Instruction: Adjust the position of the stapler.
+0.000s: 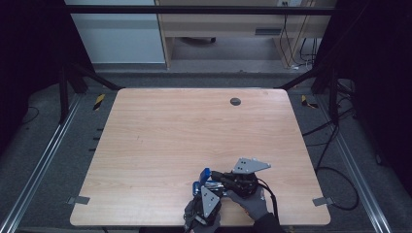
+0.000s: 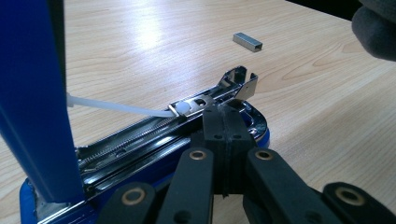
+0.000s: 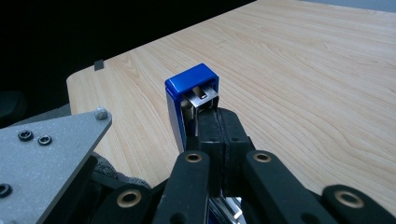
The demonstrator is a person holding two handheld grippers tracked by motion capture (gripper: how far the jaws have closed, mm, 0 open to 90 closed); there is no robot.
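Near the table's front edge, both claws [image 2: 223,126] [image 3: 219,135] clenched at the open blue stapler [image 2: 140,140]: rigid, slick metal, so grip its blue body.

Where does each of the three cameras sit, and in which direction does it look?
High view: above the near table edge, looking forward and down on the table; gloved hands show.
Left gripper view: on the left gripper, looking along shut jaws at the opened stapler and a loose staple strip.
Right gripper view: on the right gripper, at the stapler's blue lid.
All share stapler and table.
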